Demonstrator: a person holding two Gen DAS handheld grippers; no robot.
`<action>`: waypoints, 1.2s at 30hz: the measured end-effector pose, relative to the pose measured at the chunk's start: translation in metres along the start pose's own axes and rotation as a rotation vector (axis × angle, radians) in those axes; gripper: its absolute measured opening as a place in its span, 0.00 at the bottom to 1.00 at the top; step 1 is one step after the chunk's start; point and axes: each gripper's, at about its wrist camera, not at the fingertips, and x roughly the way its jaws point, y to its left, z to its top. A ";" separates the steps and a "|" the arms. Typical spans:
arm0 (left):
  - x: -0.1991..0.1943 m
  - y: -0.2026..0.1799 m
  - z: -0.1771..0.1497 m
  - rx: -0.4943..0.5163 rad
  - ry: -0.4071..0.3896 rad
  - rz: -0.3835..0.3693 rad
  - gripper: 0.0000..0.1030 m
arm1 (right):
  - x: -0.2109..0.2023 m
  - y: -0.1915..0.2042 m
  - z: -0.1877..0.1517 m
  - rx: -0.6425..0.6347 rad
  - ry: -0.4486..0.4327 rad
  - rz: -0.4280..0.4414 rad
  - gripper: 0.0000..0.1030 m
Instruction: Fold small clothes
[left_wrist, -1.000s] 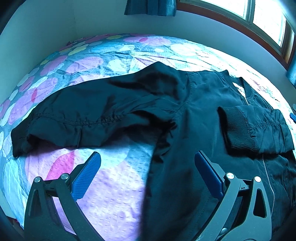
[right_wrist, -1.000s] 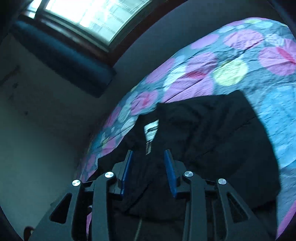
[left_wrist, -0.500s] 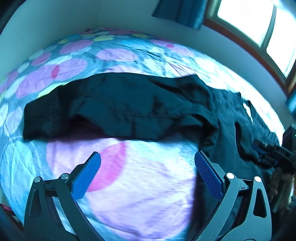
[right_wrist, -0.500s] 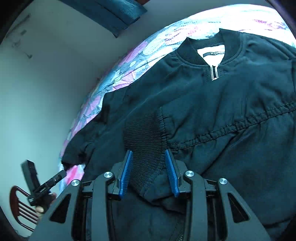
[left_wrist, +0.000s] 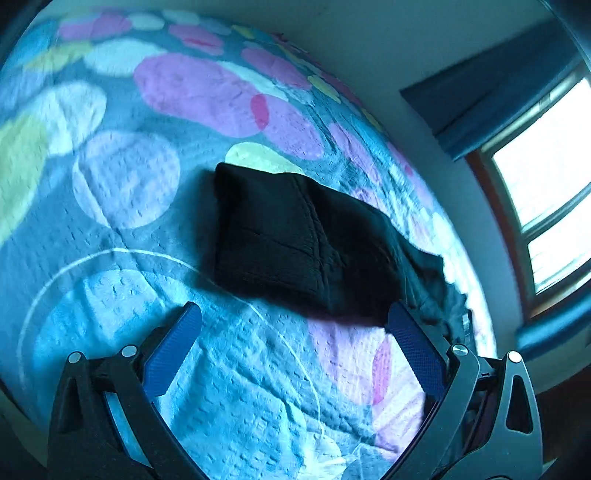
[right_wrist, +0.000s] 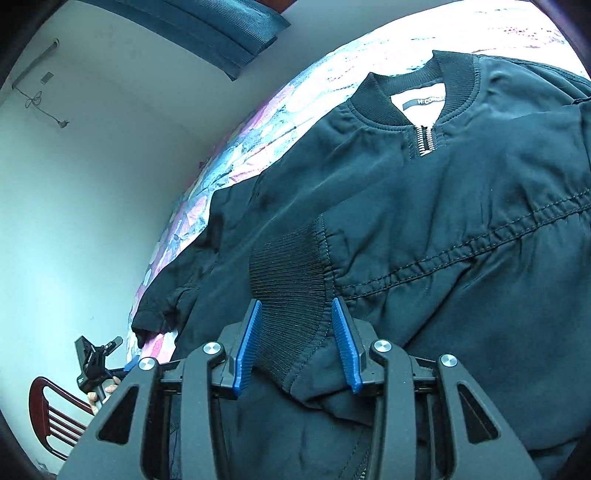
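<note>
Black jacket (right_wrist: 424, 206): zip-front, ribbed collar, white neck label; lies front up on the bed (left_wrist: 122, 173), collar toward the window (left_wrist: 546, 166) side. One sleeve is folded across the chest, its ribbed cuff (right_wrist: 288, 273) lying on the body panel. The other sleeve (left_wrist: 295, 240) stretches out flat over the quilt, cuff end farthest from the body.

Bed: quilted cover printed with pink, blue, yellow and white ovals; set against a pale wall.

Right tongs (right_wrist: 295, 343): blue pads either side of the folded sleeve's ribbed cuff, jaws opening, the cuff between them with a gap at each pad, so no pinch.

Left tongs (left_wrist: 295, 354): spread wide, nothing between the pads, over bare quilt just short of the outstretched sleeve; the right-hand pad sits close to the sleeve's near edge.

Background: dark blue curtain (left_wrist: 491, 99) above the window; a wooden chair (right_wrist: 51, 417) beside the wall, seen from the right wrist.
</note>
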 end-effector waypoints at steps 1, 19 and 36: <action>0.001 0.001 0.002 -0.008 -0.008 -0.018 0.98 | 0.001 0.001 0.000 -0.002 -0.001 0.000 0.42; -0.006 -0.005 -0.004 -0.063 0.001 -0.129 0.98 | 0.002 0.001 -0.001 -0.005 -0.014 0.011 0.44; 0.014 0.005 0.019 -0.282 -0.131 -0.062 0.84 | 0.002 0.002 -0.002 -0.013 -0.026 0.020 0.47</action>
